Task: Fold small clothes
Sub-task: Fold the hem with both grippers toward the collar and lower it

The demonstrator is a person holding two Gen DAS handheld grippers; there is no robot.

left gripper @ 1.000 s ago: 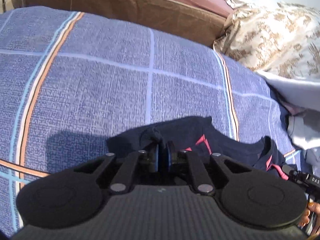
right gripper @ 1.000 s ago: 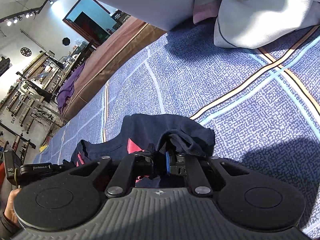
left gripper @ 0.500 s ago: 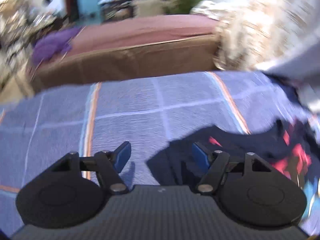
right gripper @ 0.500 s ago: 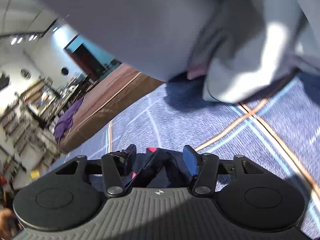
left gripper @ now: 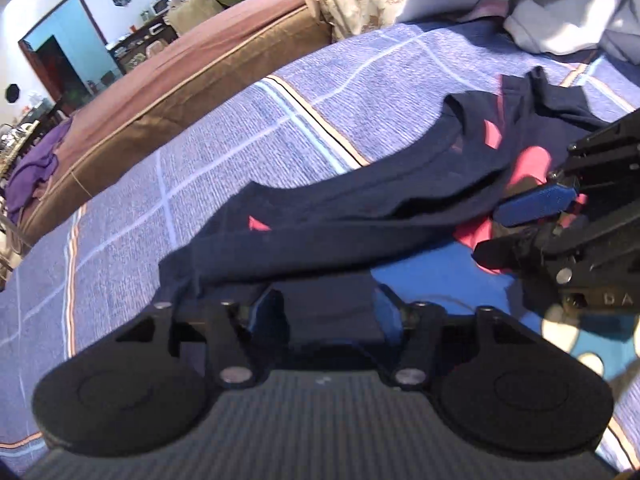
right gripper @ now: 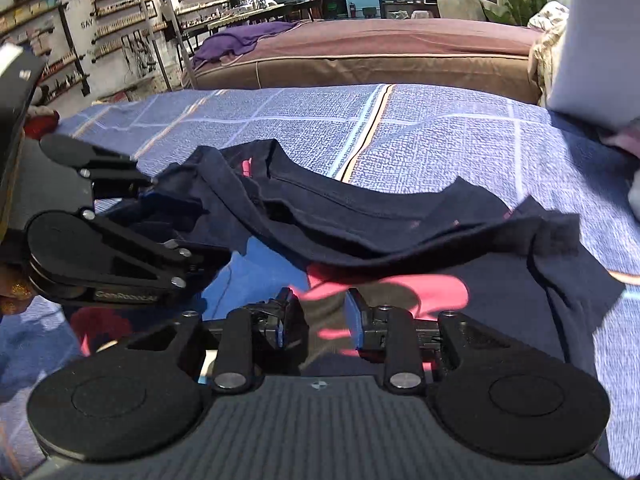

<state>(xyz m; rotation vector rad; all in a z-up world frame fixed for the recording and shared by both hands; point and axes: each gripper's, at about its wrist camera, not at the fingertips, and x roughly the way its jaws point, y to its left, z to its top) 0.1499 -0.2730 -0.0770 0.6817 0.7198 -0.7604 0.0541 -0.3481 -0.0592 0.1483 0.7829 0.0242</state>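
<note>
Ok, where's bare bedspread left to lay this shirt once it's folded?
Free: the plaid bedspread between the navy shirt and the brown mattress edge, and the stretch on the left of the left wrist view. Crowded: the white bedding pile on the right, and around both grippers.

Both wrist views look down, close; sharing the navy shirt [left gripper: 360, 208].

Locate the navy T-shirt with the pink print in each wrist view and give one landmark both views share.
Left wrist view: the navy T-shirt runs from lower centre to the upper right, above the left gripper, and the right gripper reaches onto it from the right edge.
Right wrist view: it spans the middle, with the right gripper below it.
Shared landmark: the brown mattress behind the blue checked bedsheet.
</note>
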